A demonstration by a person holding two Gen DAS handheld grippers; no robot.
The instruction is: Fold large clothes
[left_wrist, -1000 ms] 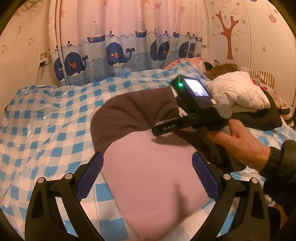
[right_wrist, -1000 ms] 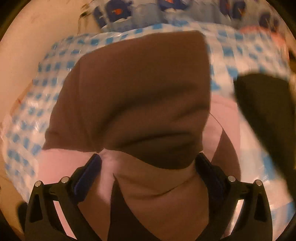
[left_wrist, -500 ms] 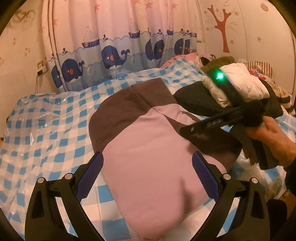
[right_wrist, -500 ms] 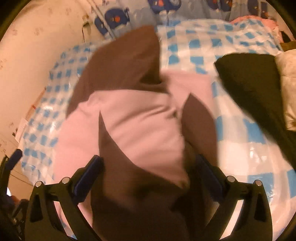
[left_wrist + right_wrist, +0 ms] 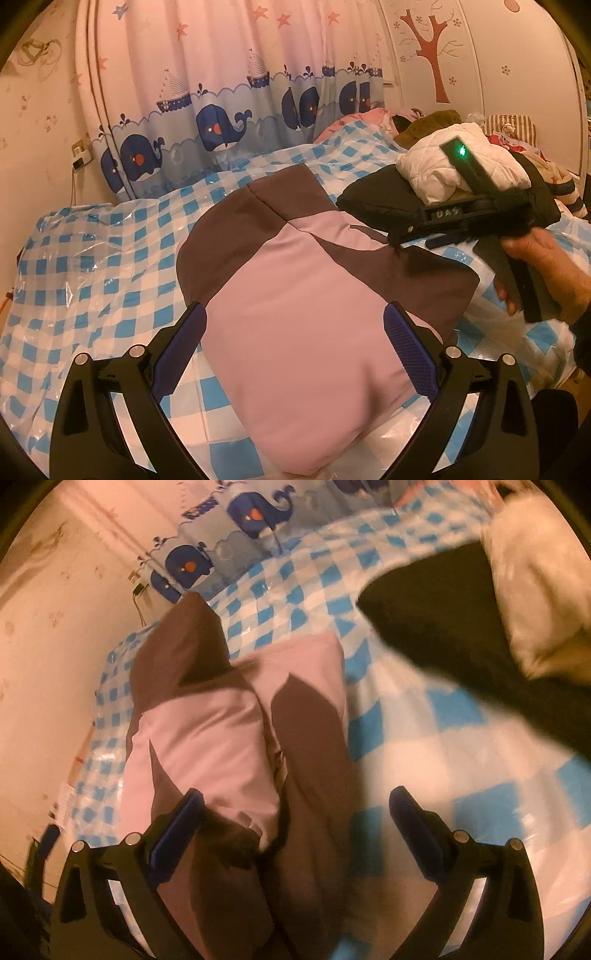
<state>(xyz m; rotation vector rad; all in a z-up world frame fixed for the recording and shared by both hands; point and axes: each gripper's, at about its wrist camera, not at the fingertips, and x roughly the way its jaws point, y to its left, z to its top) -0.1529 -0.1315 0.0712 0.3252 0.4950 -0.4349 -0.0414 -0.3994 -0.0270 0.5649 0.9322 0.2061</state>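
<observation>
Nearest, the left tool (image 5: 295,343) hangs with jaws spread and empty over the near end of the jacket (image 5: 291,306), and the right tool (image 5: 295,823) is likewise spread and empty above its right side. The padded, smooth pink-and-brown jacket lies mid-bed as a plump rounded bundle, apparently nearly folded; tidying or stacking seems left. Beyond lie the glossy checked bed cover (image 5: 92,266) and, toward the far right edge, a black coat (image 5: 376,201) under a quilted white one (image 5: 469,162).

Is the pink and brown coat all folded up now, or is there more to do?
Mostly done, it seems. The pink and brown coat lies in a compact folded bundle on the checked bed cover. The left gripper and right gripper are both open and hold nothing. A black garment with a white jacket on top sits alongside. Possibly left: moving the coat onto that pile.
</observation>
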